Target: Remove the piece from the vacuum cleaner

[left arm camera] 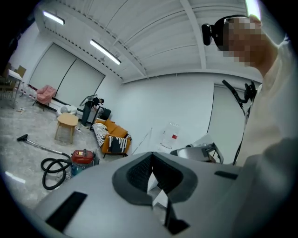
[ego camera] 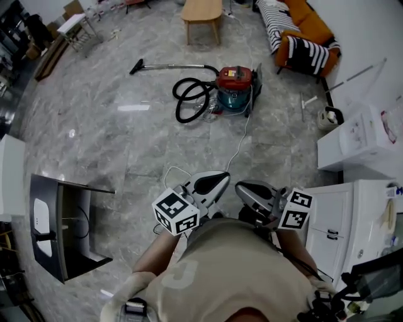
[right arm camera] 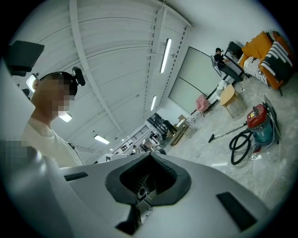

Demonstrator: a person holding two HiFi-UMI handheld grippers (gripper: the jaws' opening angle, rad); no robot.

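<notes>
Noted left gripper (ego camera: 221,177), right gripper (ego camera: 240,187) near chest (ego camera: 233,255), jaws together on nothing; vacuum (ego camera: 235,88) well apart, ahead on floor (ego camera: 126,148).

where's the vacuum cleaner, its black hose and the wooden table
vacuum cleaner (ego camera: 234,77), head view, on its red lid.
black hose (ego camera: 177,108), head view, on the left side of the coiled loop.
wooden table (ego camera: 203,9), head view, on its tabletop.

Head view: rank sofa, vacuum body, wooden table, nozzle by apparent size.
1. sofa
2. vacuum body and table: these look about alike. The table is cut off by the top edge and stands farther away, so I won't rank them.
3. nozzle
</notes>
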